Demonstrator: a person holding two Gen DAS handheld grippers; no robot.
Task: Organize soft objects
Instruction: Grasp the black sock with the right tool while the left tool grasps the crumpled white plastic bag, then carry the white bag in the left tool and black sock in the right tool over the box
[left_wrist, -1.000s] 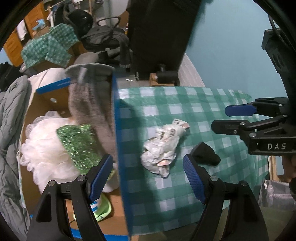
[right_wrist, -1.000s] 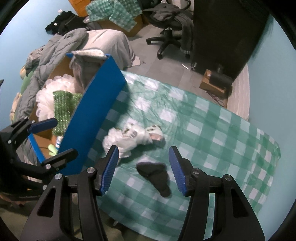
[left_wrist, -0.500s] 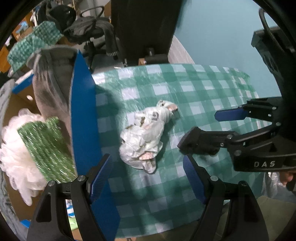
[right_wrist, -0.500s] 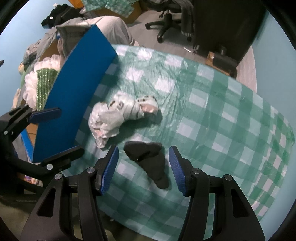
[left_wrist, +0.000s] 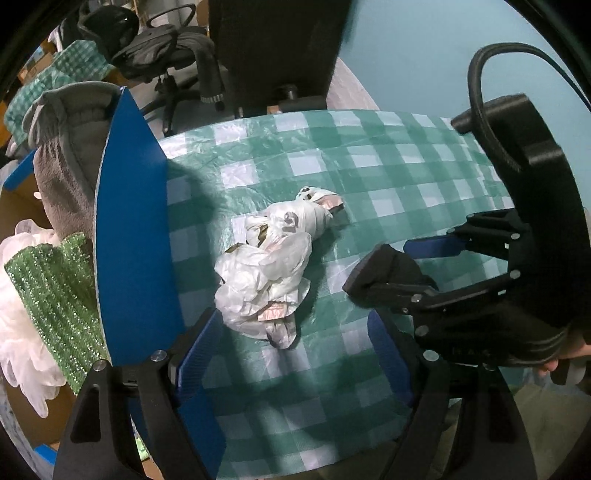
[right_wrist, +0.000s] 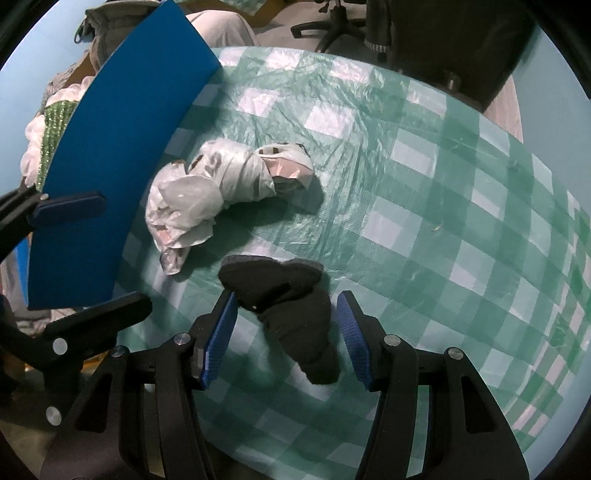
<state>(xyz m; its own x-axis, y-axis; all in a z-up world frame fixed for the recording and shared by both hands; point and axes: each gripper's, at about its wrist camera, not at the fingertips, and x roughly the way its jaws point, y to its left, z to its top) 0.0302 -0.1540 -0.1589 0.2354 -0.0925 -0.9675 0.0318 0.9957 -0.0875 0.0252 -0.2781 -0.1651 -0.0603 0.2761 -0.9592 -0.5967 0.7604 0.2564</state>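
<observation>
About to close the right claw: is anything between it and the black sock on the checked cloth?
Nothing visible does. The black fabric sock lies between the open right claw fingers; the crumpled white plastic bag sits apart, beyond them.

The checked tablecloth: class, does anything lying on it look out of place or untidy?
Yes. A crumpled white plastic bag and a black sock lie loose on the green checked tablecloth, while other soft things, a green sparkly cloth and a grey garment, already sit in the box behind the blue flap.
</observation>
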